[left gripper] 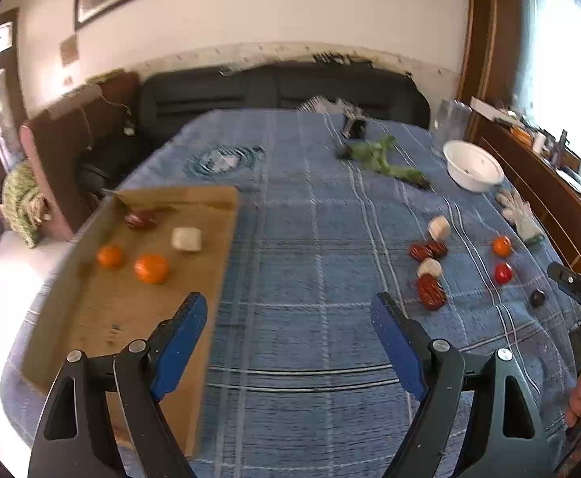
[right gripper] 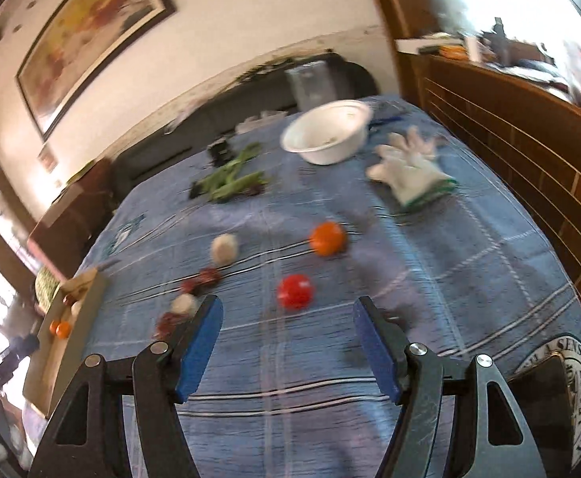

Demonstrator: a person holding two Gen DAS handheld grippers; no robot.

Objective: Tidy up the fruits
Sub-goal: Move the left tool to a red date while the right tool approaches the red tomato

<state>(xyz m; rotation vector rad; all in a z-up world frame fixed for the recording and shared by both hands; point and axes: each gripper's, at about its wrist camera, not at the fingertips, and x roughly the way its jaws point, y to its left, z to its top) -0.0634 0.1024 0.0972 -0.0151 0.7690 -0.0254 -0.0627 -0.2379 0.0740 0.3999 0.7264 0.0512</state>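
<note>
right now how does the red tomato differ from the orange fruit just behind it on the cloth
The red tomato is deep red; the orange fruit is orange. The tomato lies nearer the open right tool, almost between its tips, while the orange fruit lies farther off, toward the white bowl. The tomato looks slightly smaller in the left view. Both are small, round and loose on the blue cloth, not on the wooden board.

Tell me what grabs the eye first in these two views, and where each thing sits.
The wooden cutting board at the left of the blue plaid cloth stands out, holding two oranges, a white chunk and something dark red. To the right, loose fruit is scattered on the cloth, led by a bright red tomato just ahead of the open right gripper and an orange fruit beyond it. Farther back sit a white bowl and a white glove.
</note>
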